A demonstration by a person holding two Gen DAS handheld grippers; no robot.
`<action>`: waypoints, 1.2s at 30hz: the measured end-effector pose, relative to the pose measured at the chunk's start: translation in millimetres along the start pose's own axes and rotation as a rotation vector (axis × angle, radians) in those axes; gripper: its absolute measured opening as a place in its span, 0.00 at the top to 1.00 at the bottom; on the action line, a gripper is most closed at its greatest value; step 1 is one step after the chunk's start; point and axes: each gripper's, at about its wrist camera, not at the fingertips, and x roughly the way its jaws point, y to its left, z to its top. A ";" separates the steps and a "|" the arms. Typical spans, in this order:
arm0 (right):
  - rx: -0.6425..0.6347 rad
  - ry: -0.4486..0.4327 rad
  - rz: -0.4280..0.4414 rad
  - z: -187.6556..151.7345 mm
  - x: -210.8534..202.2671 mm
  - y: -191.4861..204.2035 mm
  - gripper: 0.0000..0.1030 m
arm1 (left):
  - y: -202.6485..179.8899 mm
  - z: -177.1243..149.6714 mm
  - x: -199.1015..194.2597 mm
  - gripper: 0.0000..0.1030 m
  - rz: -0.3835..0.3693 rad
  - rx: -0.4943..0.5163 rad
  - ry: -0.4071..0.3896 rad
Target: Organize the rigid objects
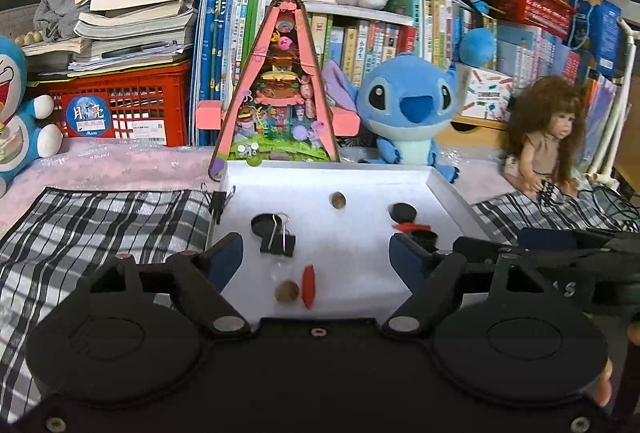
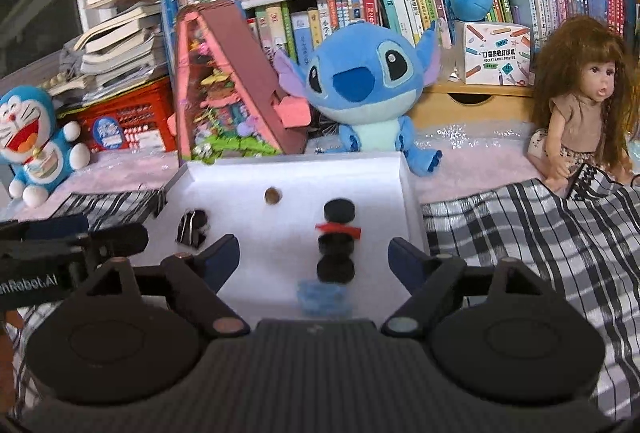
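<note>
Small rigid pieces lie scattered in the white tray (image 1: 440, 185) ahead of my fingers: a black binder clip (image 1: 278, 239) just beyond my left gripper's (image 1: 316, 257) tips, a brown disc (image 1: 287, 291) and an orange piece (image 1: 308, 285) between its fingers. Between my right gripper's (image 2: 316, 259) fingers sit three black discs (image 2: 336, 247) in a row, a red strip (image 2: 340, 228) across them, with a blue blurred piece (image 2: 322, 297) nearer me. Both pairs of my fingers stand wide apart, gripping nothing. Beyond the tray sits a blue plush toy (image 2: 364, 89); checked cloth (image 2: 532, 233) spreads outside my right finger.
</note>
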 end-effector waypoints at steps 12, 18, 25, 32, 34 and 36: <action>-0.024 -0.002 -0.021 -44.4 -20.5 5.4 0.13 | 2.5 -52.9 -3.2 0.22 0.052 -0.013 0.043; -0.023 0.031 -0.052 -67.3 -11.3 4.4 0.13 | 6.9 -80.0 8.6 0.22 0.088 -0.025 0.064; -0.032 0.054 -0.080 -83.6 1.0 7.2 0.11 | 12.2 -92.0 19.2 0.21 0.117 -0.039 0.087; -0.061 0.063 -0.089 -90.7 6.0 13.8 0.05 | 13.3 -92.2 22.4 0.15 0.125 -0.046 0.099; -0.064 0.080 -0.084 -91.3 8.4 14.1 0.00 | 12.3 -92.3 23.6 0.14 0.131 -0.038 0.104; -0.056 0.090 -0.082 -91.2 10.5 12.6 0.00 | 11.3 -92.5 24.9 0.13 0.138 -0.032 0.107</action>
